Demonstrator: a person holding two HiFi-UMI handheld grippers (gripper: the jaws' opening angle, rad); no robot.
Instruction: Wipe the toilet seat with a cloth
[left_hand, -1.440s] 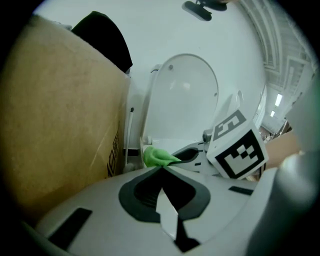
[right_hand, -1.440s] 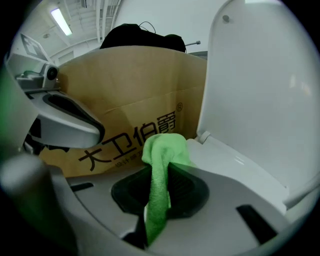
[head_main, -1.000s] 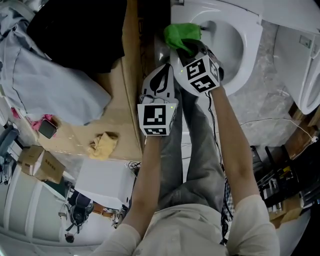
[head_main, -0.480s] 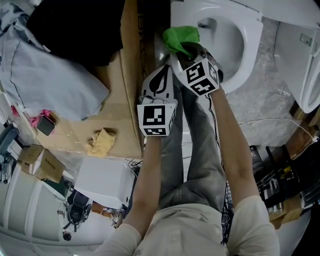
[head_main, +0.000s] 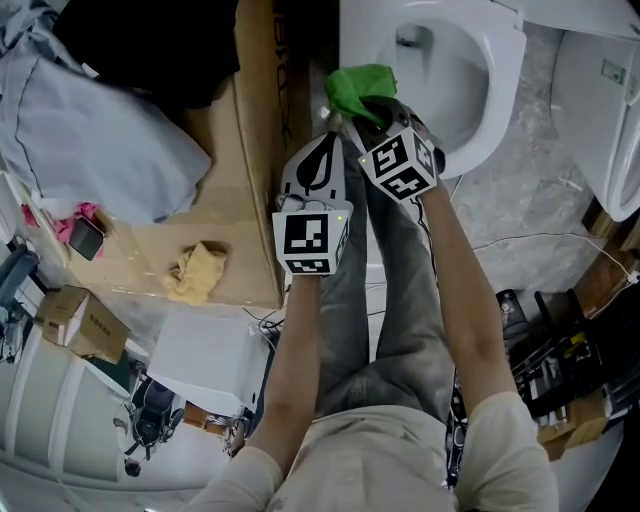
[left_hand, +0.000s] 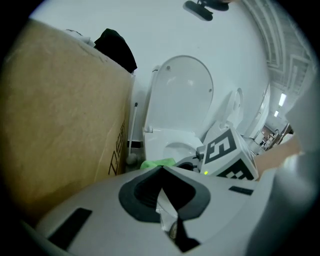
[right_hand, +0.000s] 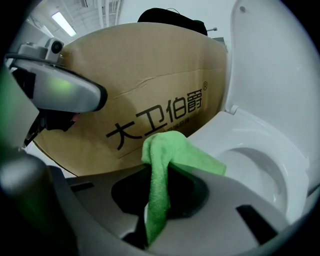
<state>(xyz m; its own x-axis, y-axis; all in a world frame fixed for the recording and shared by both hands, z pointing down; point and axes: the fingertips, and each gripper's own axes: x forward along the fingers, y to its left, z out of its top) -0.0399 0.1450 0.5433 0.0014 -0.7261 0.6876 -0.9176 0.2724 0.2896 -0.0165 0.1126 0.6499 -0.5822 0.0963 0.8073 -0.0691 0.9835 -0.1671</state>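
Observation:
The white toilet seat (head_main: 500, 90) rings the bowl at the top of the head view, and its lid (left_hand: 182, 95) stands raised. My right gripper (head_main: 372, 108) is shut on a green cloth (head_main: 360, 86), which rests on the seat's left rim. In the right gripper view the cloth (right_hand: 170, 155) drapes out of the right gripper (right_hand: 156, 210) over the seat (right_hand: 260, 150). My left gripper (head_main: 328, 135) hangs just left of the right one, beside the bowl. Its jaws (left_hand: 163, 202) are shut with nothing between them. The cloth (left_hand: 157, 163) shows just beyond them.
A tall cardboard box (head_main: 255, 150) stands tight against the toilet's left side. A yellow rag (head_main: 198, 272) and grey fabric (head_main: 90, 150) lie beyond it. Another white fixture (head_main: 600, 110) stands at the right, with a cable (head_main: 540, 240) on the marbled floor.
The right gripper and the green cloth have slid a little along the seat's left rim toward the person. The left gripper has hardly moved.

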